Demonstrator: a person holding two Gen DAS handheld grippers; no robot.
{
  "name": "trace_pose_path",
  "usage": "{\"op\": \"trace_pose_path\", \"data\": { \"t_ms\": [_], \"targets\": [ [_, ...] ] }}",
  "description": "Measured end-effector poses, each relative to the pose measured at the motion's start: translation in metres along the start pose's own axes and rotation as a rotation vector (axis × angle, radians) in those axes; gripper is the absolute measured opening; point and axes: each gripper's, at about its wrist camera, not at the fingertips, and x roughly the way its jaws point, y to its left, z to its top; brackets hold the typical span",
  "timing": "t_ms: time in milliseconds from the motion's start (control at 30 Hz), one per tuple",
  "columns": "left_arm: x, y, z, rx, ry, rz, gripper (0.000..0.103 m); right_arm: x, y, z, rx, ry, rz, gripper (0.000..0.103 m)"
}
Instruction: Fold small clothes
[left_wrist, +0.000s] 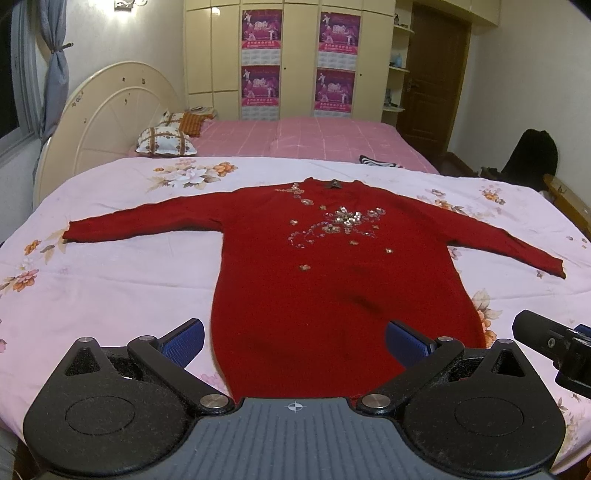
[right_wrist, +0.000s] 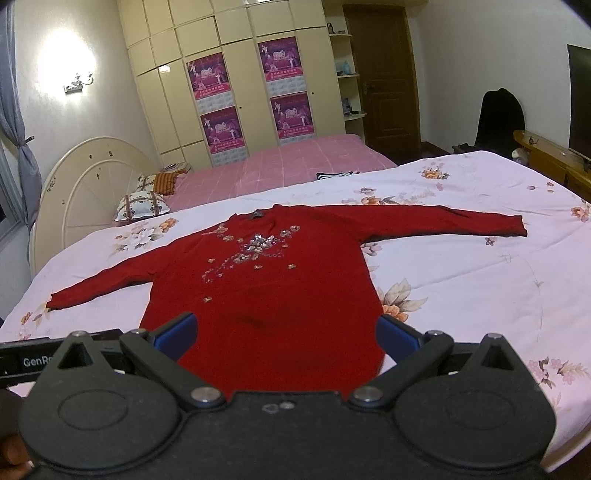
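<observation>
A red long-sleeved sweater (left_wrist: 325, 273) with sequin flowers on the chest lies flat and face up on a white floral sheet (left_wrist: 122, 280), both sleeves spread out sideways, neck away from me. It also shows in the right wrist view (right_wrist: 266, 295). My left gripper (left_wrist: 295, 341) is open and empty, hovering over the sweater's hem. My right gripper (right_wrist: 286, 338) is open and empty, also over the hem, to the right of the left one; part of it shows in the left wrist view (left_wrist: 554, 347).
Behind the floral sheet lies a pink checked bedspread (left_wrist: 314, 136) with pillows (left_wrist: 166, 142) by the cream headboard (left_wrist: 107, 118). A striped item (left_wrist: 378, 161) lies at the sheet's far edge. A wooden bench (right_wrist: 554, 155) runs along the right.
</observation>
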Motion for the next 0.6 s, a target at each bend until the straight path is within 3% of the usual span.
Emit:
{"op": "trace_pose_path", "data": {
  "t_ms": [600],
  "targets": [
    [0.0059, -0.0064, 0.0011, 0.015, 0.008, 0.011, 0.103, 0.0090, -0.0091, 0.0009, 0.021, 0.005, -0.018, 0.102]
  ]
}}
